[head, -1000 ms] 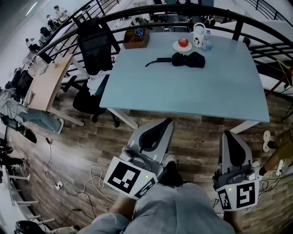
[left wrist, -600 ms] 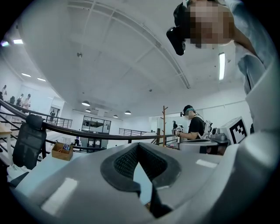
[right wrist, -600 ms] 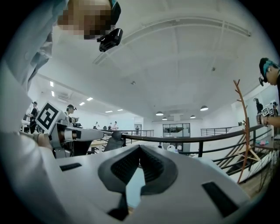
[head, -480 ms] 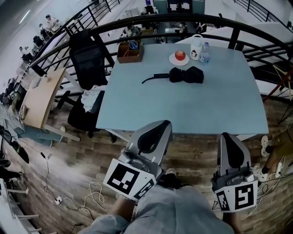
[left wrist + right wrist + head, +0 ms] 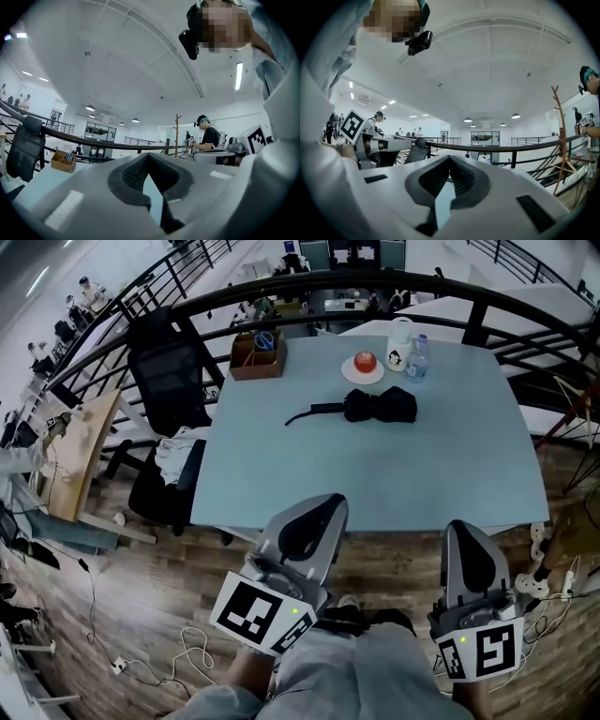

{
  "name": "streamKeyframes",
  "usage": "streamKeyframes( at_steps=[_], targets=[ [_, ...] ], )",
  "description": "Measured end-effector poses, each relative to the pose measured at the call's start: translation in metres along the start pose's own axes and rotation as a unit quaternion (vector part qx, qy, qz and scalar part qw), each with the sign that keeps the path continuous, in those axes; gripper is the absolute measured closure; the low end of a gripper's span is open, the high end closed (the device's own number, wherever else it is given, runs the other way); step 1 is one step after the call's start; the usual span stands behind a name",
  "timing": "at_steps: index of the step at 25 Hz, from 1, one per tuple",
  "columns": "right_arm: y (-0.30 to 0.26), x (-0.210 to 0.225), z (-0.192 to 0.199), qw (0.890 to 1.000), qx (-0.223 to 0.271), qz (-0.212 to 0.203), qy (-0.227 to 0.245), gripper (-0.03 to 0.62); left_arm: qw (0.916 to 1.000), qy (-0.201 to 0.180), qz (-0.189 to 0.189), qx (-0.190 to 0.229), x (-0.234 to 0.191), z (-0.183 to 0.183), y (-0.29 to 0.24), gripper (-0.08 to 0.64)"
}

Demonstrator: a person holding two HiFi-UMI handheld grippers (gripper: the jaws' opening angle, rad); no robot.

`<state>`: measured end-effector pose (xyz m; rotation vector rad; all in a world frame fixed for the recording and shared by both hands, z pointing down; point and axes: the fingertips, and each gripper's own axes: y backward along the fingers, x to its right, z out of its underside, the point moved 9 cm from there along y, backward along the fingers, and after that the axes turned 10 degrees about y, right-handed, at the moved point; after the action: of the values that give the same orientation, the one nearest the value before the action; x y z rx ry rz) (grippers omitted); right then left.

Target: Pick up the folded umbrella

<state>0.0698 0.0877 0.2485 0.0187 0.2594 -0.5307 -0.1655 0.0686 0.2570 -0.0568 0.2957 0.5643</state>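
The folded black umbrella (image 5: 380, 406) lies on the far half of the light blue table (image 5: 375, 474), its strap trailing to the left. Both grippers are held low in front of the table's near edge, well short of the umbrella. My left gripper (image 5: 314, 512) is shut with nothing in it, and its pads meet at the tip in the left gripper view (image 5: 149, 164). My right gripper (image 5: 466, 540) is likewise shut and empty (image 5: 450, 171). From the gripper views the umbrella is hidden behind the jaws.
Behind the umbrella stand a plate with a red apple (image 5: 363, 365), a white mug (image 5: 400, 338) and a small water bottle (image 5: 417, 357). A wooden box (image 5: 255, 351) sits at the far left corner. A black office chair (image 5: 169, 381) stands left of the table, a black railing (image 5: 309, 287) runs behind, and cables (image 5: 187, 652) lie on the floor.
Both grippers have come forward toward the table, whose near edge now lies just ahead of their tips. The umbrella sits lower and nearer in the head view. Both jaws stayed shut.
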Motion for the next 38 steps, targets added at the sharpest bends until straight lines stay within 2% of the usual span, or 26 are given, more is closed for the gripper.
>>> streamKeyframes(
  at_steps=[9, 17, 28, 38],
  targets=[
    [-0.011, 0.002, 0.007, 1.0, -0.012, -0.001, -0.001, 0.592, 0.9999, 0.01, -0.003, -0.008, -0.01, 0.006, -0.008, 0.555],
    [-0.043, 0.028, 0.015, 1.0, 0.002, -0.02, -0.009, 0.592, 0.9998, 0.003, -0.022, -0.002, -0.017, 0.001, -0.038, 0.555],
    [-0.098, 0.093, 0.023, 0.998, 0.019, -0.055, -0.009, 0.592, 0.9989, -0.007, -0.046, 0.009, -0.021, -0.009, -0.107, 0.555],
    [-0.144, 0.149, 0.036, 0.994, 0.034, -0.104, -0.016, 0.592, 0.995, -0.01, -0.099, 0.008, -0.021, -0.011, -0.159, 0.555]
  ],
)
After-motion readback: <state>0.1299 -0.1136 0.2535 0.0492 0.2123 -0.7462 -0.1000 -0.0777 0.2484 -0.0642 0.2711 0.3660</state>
